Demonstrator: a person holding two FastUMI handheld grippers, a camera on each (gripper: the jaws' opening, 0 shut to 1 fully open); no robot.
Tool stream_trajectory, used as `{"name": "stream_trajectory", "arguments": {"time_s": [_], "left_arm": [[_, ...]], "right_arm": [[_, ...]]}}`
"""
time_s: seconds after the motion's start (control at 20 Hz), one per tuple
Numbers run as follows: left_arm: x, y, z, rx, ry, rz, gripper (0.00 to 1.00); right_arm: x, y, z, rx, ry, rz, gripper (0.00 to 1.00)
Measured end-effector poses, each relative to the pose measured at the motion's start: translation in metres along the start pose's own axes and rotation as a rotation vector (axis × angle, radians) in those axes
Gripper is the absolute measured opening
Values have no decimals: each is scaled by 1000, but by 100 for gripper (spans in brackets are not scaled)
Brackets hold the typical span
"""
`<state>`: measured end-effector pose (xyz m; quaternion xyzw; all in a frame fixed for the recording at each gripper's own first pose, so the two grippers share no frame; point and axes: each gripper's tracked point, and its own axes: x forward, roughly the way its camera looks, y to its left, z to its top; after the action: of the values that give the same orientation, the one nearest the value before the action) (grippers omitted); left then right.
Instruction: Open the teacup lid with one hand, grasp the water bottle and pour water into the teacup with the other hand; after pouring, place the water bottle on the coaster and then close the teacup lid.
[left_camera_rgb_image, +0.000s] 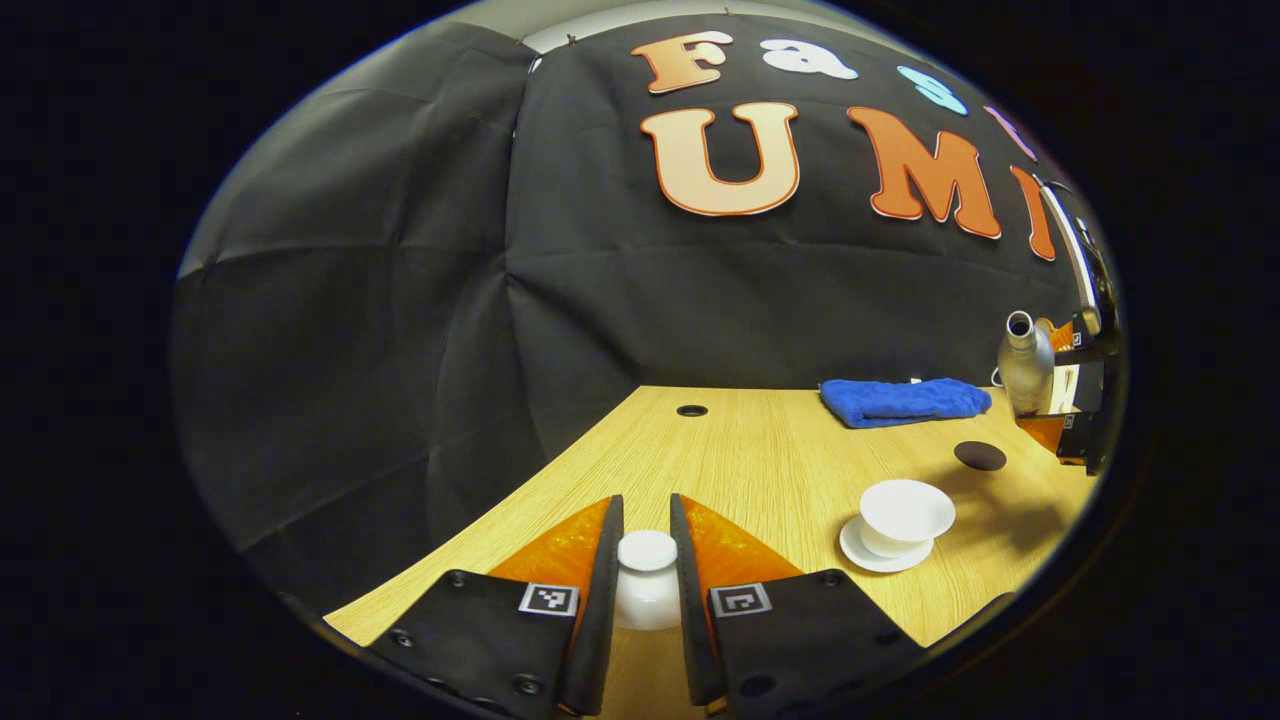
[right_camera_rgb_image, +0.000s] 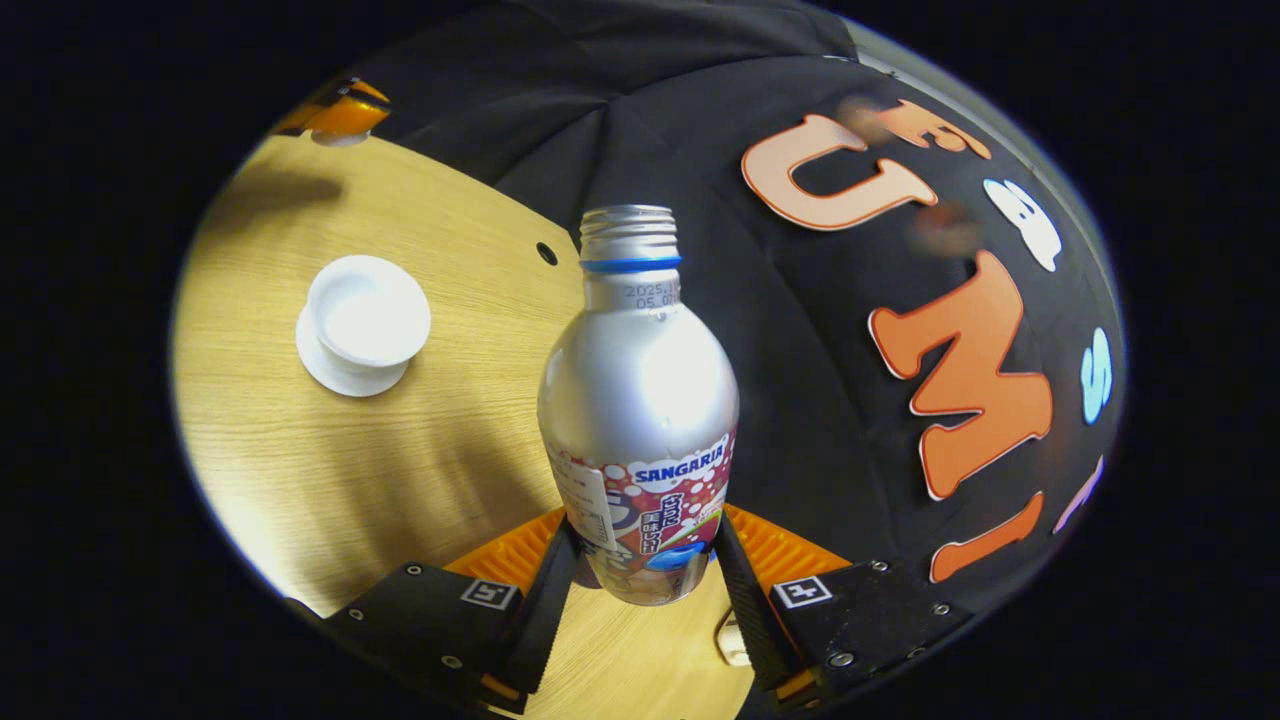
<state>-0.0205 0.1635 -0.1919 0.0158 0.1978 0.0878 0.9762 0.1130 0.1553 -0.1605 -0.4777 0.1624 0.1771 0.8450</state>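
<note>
The white teacup lid (left_camera_rgb_image: 647, 575) is pinched between the fingers of my left gripper (left_camera_rgb_image: 646, 515), held over the table's near left part. The white teacup (left_camera_rgb_image: 905, 512) stands uncovered on its saucer to the right of it, and also appears as the teacup (right_camera_rgb_image: 365, 320) in the right gripper view. My right gripper (right_camera_rgb_image: 645, 545) is shut on the lower body of a silver water bottle (right_camera_rgb_image: 640, 390) with no cap. From the left gripper view, the bottle (left_camera_rgb_image: 1025, 372) hangs at the far right, beyond a dark round coaster (left_camera_rgb_image: 980, 455).
A folded blue towel (left_camera_rgb_image: 905, 400) lies at the back of the wooden table (left_camera_rgb_image: 760, 450), near the wall. A small cable hole (left_camera_rgb_image: 691, 410) sits in the tabletop at the back. The left gripper (right_camera_rgb_image: 335, 115) shows far off at the table's edge.
</note>
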Motion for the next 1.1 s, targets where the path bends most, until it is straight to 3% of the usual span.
{"name": "stream_trajectory", "arguments": {"time_s": [0.2, 0.7, 1.1], "left_arm": [[-5, 7, -3, 4, 6, 4, 34], [-13, 23, -8, -6, 1, 40, 31], [-22, 32, -9, -10, 0, 52, 34]], "right_arm": [[7, 13, 15, -122, -24, -15, 78], [7, -4, 42, -477, -89, -244, 78], [10, 0, 55, -657, -125, -309, 77]]}}
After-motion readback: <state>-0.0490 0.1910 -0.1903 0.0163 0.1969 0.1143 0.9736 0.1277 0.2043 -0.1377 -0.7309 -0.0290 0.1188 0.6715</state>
